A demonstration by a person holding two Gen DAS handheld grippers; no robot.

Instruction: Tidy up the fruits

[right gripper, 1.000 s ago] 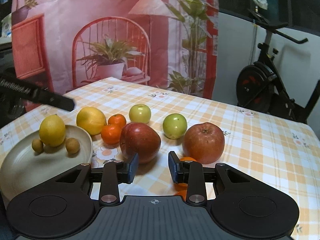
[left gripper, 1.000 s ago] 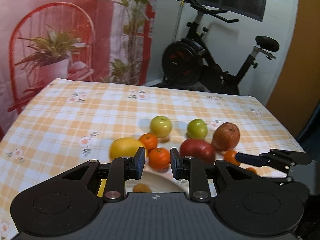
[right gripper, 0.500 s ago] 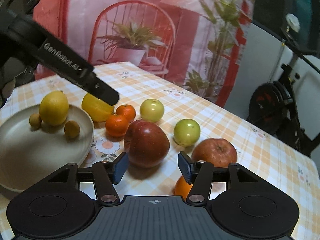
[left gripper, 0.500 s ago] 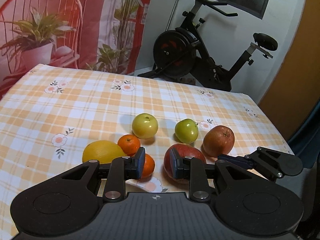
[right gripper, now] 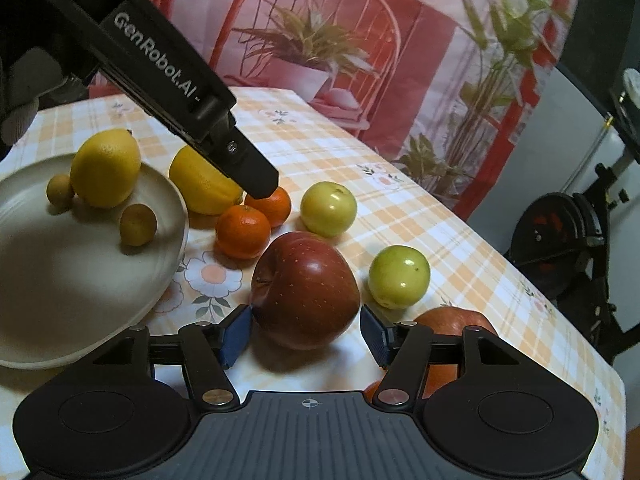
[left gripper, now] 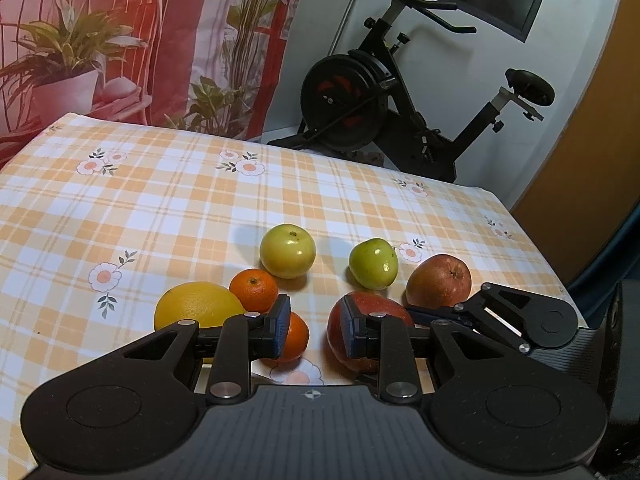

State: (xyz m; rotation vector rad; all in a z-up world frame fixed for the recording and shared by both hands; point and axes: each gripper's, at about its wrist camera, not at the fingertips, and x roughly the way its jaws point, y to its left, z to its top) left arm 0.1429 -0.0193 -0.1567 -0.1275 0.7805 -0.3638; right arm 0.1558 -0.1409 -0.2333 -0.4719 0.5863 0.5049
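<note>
Red apple (right gripper: 306,290), low centre of the frame on the table (right gripper: 400,200), sits between the right tool (right gripper: 306,334), whose jaws have just been opening; centre before squeezing. Left tool (left gripper: 314,330) is closed, empty.

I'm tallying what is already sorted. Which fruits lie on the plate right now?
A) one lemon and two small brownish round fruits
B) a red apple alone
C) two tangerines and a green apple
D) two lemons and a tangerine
A: the plate holds one lemon and two small brownish round fruits; everything else sits on the tablecloth.
</note>
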